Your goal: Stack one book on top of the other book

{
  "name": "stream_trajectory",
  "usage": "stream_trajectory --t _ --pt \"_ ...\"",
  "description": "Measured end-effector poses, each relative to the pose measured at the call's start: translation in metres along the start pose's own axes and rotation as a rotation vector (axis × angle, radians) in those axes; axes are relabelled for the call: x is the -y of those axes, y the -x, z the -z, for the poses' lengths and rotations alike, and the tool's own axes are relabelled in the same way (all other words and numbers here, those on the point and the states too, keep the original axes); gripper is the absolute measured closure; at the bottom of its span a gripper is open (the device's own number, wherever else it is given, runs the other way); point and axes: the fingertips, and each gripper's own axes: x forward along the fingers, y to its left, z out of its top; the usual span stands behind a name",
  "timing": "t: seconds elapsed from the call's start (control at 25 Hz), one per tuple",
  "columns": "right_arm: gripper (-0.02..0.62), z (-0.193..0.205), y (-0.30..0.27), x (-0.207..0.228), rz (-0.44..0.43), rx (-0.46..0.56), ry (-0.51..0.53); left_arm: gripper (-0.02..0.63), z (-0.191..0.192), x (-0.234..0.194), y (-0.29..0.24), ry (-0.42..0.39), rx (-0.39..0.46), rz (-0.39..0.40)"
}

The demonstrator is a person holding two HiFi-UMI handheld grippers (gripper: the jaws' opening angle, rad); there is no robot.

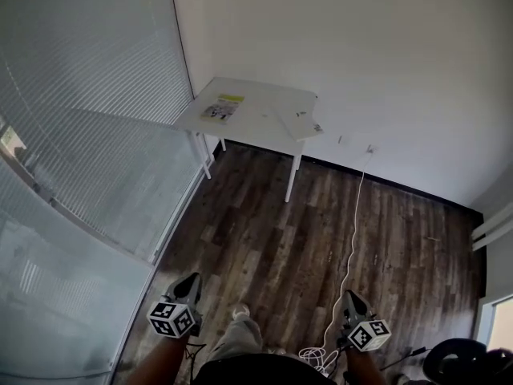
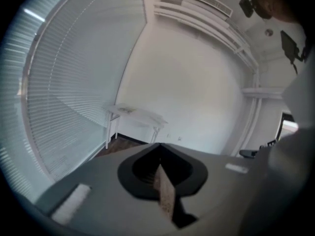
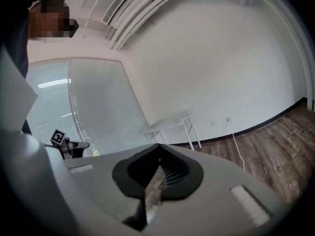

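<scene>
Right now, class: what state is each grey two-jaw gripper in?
Left grey two-jaw gripper: shut, holding nothing.
Right grey two-jaw gripper: shut, holding nothing.

Table, far centre: far right leg hidden behind its top. In the left gripper view it is small and blurred, and the books on it cannot be made out.
Left book: too small, cover print unreadable beyond a yellow band.
Right book: too small, cover and thickness not tellable.
Forearms behind left gripper and right gripper: cut off by the near edge.
Dark rounded object, near right corner: cut off, kind unclear.
White cable: near part partly hidden behind the right gripper.
</scene>
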Motion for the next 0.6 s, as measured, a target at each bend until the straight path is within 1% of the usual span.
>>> stream_trajectory --t 0.08,0.16,0.24,0.4,0.44,0.48,0.52,0.6 --pt "0.594 -0.007 -0.017 0.003 0.026 -0.003 -0.017 0.600 -0.019 -0.008 -0.021 0.000 0.022 0.037" --pt "0.594 -0.020 -0.038 0.000 0.046 0.005 -0.012 0.600 -0.041 -0.017 -0.041 -0.049 0.029 0.060" --pt "0.594 -0.033 -0.061 -0.013 0.051 0.002 0.037 0.600 -0.064 -0.023 -0.057 -0.110 0.028 0.083" --pt "0.594 -0.040 -0.106 -0.056 -0.015 -0.026 0.173 0.600 -0.112 -0.024 -0.074 -0.262 0.068 0.185" --pt "0.594 -0.039 -0.114 -0.062 -0.020 -0.027 0.193 0.600 -0.120 -0.028 -0.079 -0.297 0.080 0.195" --pt "0.594 -0.039 -0.121 -0.064 -0.015 -0.023 0.197 0.600 -0.129 -0.034 -0.084 -0.319 0.098 0.188" --pt "0.594 -0.039 -0.127 -0.064 -0.003 -0.016 0.186 0.600 -0.138 -0.043 -0.089 -0.324 0.123 0.161" --pt "0.594 -0.040 -0.136 -0.060 0.027 -0.005 0.142 0.600 -0.158 -0.061 -0.095 -0.291 0.174 0.095"
